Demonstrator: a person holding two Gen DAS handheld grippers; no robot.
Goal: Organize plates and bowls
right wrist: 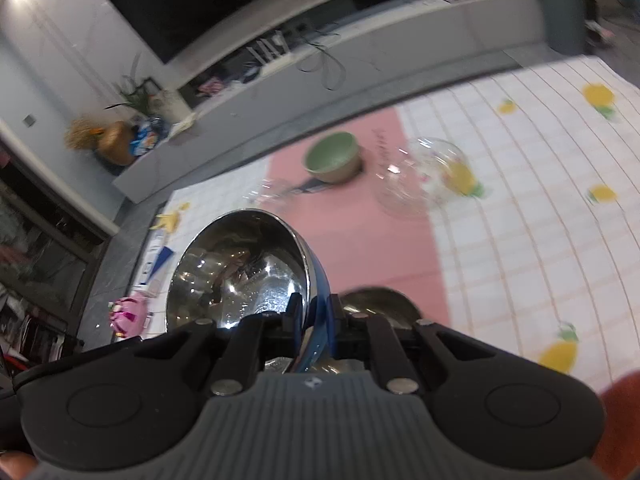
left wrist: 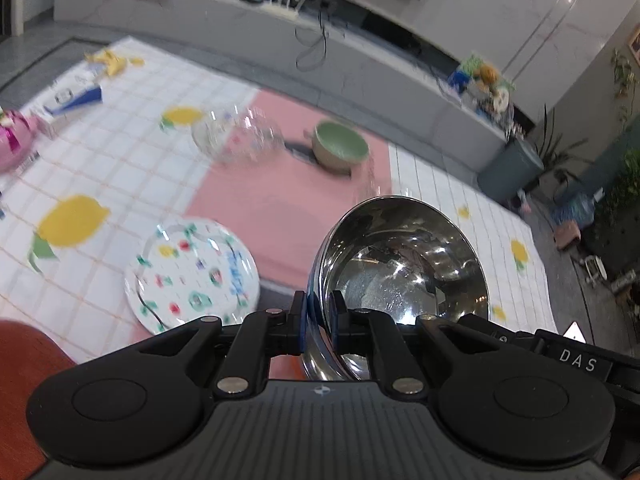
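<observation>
Here, two handheld grippers each grasp the rim of a shiny steel bowl above a table laid with a white checked cloth [left wrist: 132,168] printed with lemons and a pink mat [left wrist: 280,196] across its middle.

In the left wrist view, the left gripper [left wrist: 319,322] is clamped on the left rim of a steel bowl [left wrist: 404,256], one finger inside and one outside. The bowl is tilted up on edge, its mirrored inside facing the camera, and has a blue outer wall.

In the right wrist view, the right gripper [right wrist: 314,318] is clamped the same way on the right rim of a steel bowl [right wrist: 240,268], also tilted and blue outside. Whether both grippers grasp one bowl or two is unclear. A second rounded metal shape [right wrist: 378,302] shows just behind the right finger.

On the table, a green bowl [left wrist: 340,146] stands upright on the far part of the pink mat. A clear glass bowl [left wrist: 236,136] sits beside it, blurred. A flat patterned plate [left wrist: 192,276] lies nearer, at the edge of the mat.

A long grey bench [left wrist: 360,52] runs behind the table.
</observation>
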